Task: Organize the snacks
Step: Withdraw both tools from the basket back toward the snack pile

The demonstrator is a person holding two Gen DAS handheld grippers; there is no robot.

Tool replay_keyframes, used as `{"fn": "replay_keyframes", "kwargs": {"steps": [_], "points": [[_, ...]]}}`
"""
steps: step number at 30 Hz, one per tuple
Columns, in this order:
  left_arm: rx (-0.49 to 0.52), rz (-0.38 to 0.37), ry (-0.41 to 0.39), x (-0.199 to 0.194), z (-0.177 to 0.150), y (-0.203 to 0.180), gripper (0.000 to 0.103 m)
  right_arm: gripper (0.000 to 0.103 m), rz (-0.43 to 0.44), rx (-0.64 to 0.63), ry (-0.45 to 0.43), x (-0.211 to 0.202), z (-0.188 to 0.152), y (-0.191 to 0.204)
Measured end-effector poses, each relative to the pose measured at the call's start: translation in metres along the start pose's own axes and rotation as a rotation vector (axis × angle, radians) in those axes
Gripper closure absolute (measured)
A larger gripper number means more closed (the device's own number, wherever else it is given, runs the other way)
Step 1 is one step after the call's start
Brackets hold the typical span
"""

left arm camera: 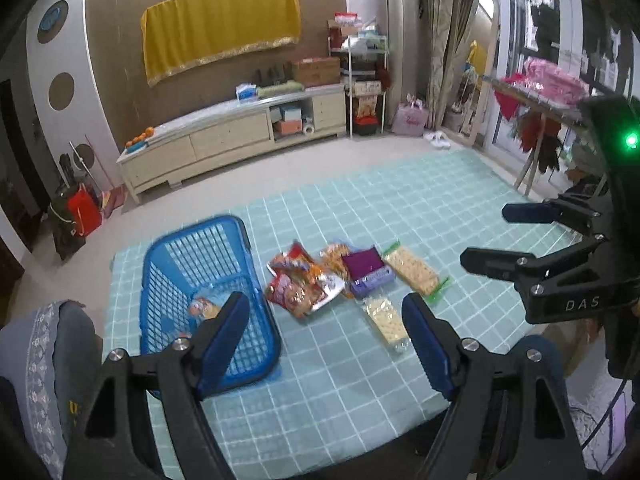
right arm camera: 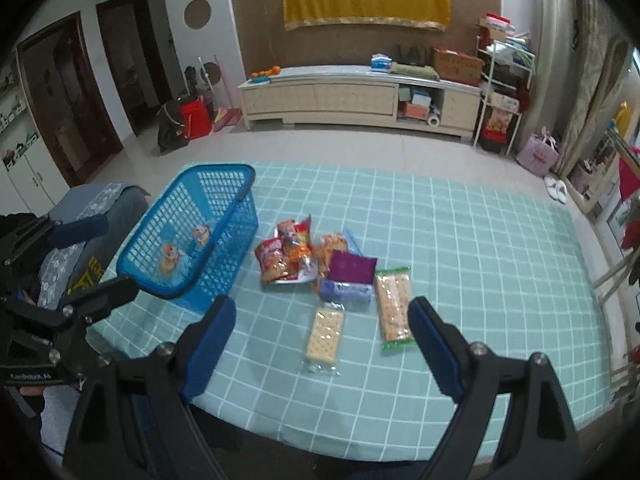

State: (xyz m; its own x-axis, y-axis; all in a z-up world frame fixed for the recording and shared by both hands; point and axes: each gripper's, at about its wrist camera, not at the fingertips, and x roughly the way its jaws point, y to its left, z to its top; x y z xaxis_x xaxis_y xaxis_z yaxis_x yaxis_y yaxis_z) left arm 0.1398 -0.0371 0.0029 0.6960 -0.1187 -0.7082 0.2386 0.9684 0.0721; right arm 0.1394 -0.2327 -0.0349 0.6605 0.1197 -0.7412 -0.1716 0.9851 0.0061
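A blue plastic basket (left arm camera: 240, 224) (right arm camera: 224, 170) stands at the left of the teal checked table (left arm camera: 400, 200) (right arm camera: 480, 240), with small orange snack packs (right arm camera: 170, 258) inside. To its right lie red and orange chip bags (left arm camera: 296, 280) (right arm camera: 284, 256), a purple pack (left arm camera: 362, 262) (right arm camera: 352, 266), a lavender pack (right arm camera: 344, 292), a green-ended cracker pack (left arm camera: 412, 272) (right arm camera: 394, 308) and a clear cracker pack (left arm camera: 386, 322) (right arm camera: 324, 338). My left gripper (left arm camera: 324, 308) (right arm camera: 120, 252) hovers open near the basket's front, holding nothing. My right gripper (right arm camera: 320, 308) (left arm camera: 485, 236) hangs open and empty above the cracker packs.
A chair with a grey-blue patterned cover (left arm camera: 48, 340) (right arm camera: 96, 200) stands against the table's left edge. Beyond the table are bare floor, a long low cabinet (right arm camera: 340, 96) and a shelf rack (right arm camera: 504, 92). A clothes-drying rack (left arm camera: 540, 96) stands to the right.
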Motion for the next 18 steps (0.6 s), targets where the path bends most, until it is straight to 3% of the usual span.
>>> {"fn": "replay_keyframes", "kwargs": {"steps": [7, 10, 18], "points": [[-0.014, -0.027, 0.079, 0.034, -0.014, -0.025, 0.026, 0.013, -0.046, 0.010, 0.049, 0.014, -0.028, -0.021], [-0.038, -0.039, 0.121, 0.053, -0.016, -0.031, 0.026, 0.013, -0.007, 0.045, 0.097, 0.025, -0.035, -0.033], [-0.079, -0.080, 0.218, 0.106, -0.024, -0.041, 0.026, 0.013, -0.049, 0.046, 0.142, 0.051, -0.048, -0.051]]}}
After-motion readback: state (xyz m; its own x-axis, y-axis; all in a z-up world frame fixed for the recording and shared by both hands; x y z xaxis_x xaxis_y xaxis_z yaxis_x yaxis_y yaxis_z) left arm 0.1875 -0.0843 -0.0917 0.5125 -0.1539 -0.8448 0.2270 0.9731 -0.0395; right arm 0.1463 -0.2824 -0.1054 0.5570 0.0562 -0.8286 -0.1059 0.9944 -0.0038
